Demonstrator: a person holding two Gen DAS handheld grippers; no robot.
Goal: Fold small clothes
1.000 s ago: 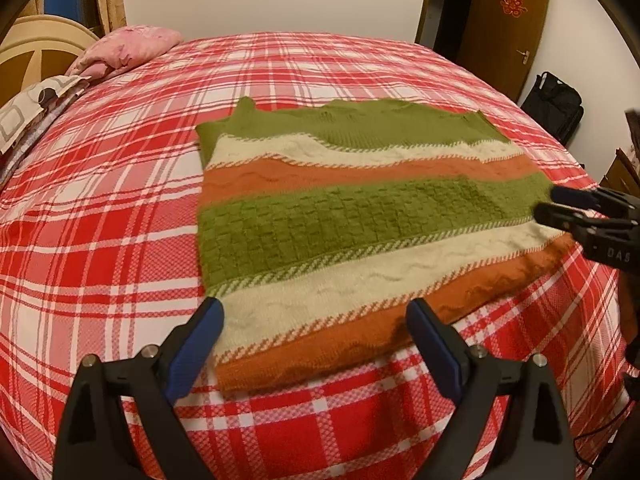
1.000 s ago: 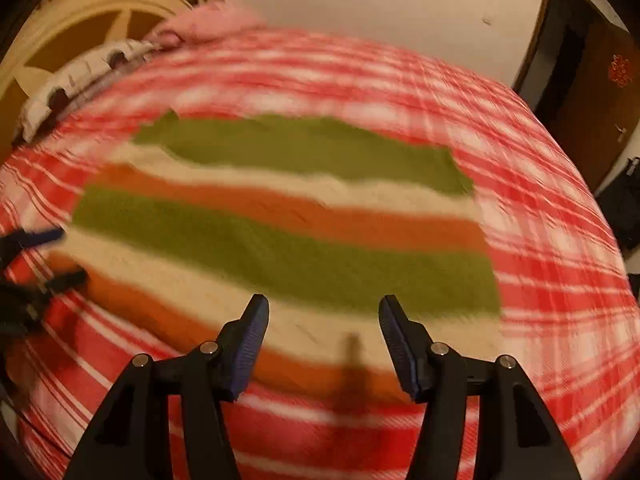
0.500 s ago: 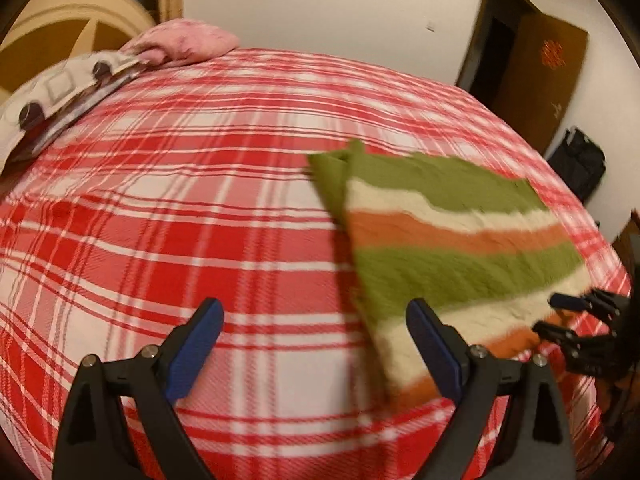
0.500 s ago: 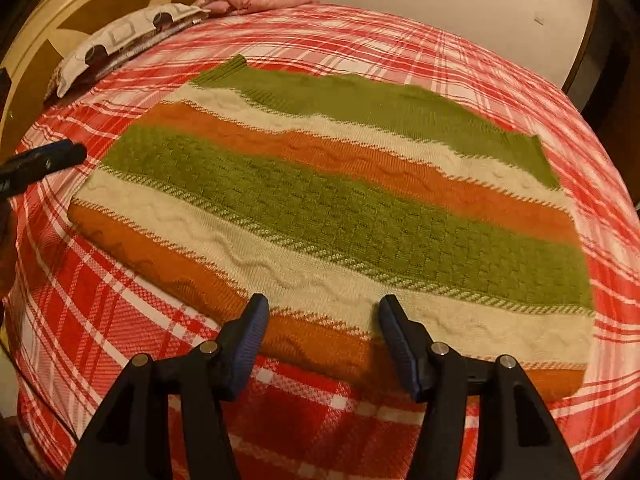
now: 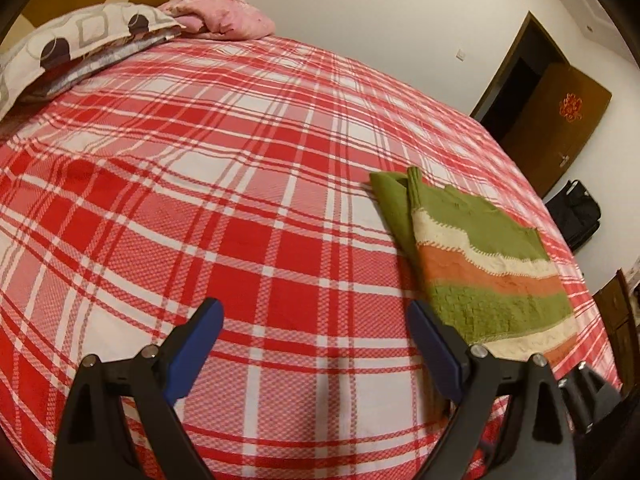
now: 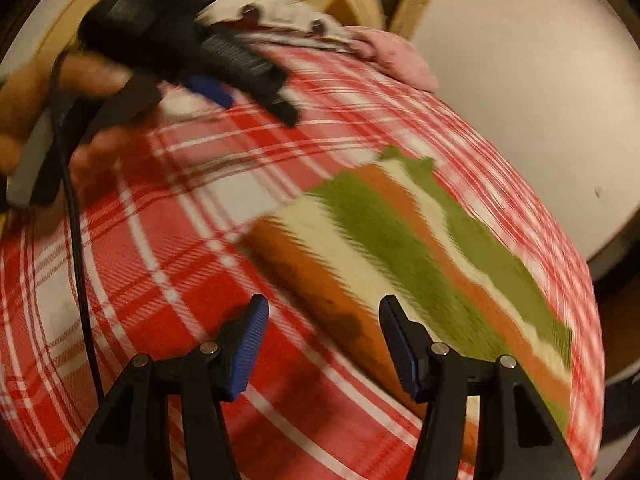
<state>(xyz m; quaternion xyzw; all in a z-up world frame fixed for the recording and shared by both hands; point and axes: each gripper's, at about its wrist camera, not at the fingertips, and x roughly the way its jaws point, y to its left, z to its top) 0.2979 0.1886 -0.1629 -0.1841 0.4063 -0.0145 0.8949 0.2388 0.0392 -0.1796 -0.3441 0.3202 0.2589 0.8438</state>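
Note:
A knitted garment with green, cream and orange stripes (image 5: 488, 276) lies flat on the red plaid bed, at the right of the left wrist view. It also shows blurred in the right wrist view (image 6: 408, 264). My left gripper (image 5: 314, 336) is open and empty above bare bedspread, to the left of the garment. It also appears, held in a hand, at the upper left of the right wrist view (image 6: 240, 92). My right gripper (image 6: 322, 336) is open and empty, just above the garment's orange edge.
The red plaid bedspread (image 5: 200, 200) covers the bed. A patterned pillow (image 5: 72, 40) and a pink cloth (image 5: 224, 16) lie at the head. A brown door (image 5: 556, 128) and a black bag (image 5: 572, 216) stand at the right. A cable (image 6: 80, 260) hangs from the left gripper.
My left gripper has swung left, off the garment and over bare bedspread. My right gripper has swung too, so the garment now lies more to its right, and the view is blurred.

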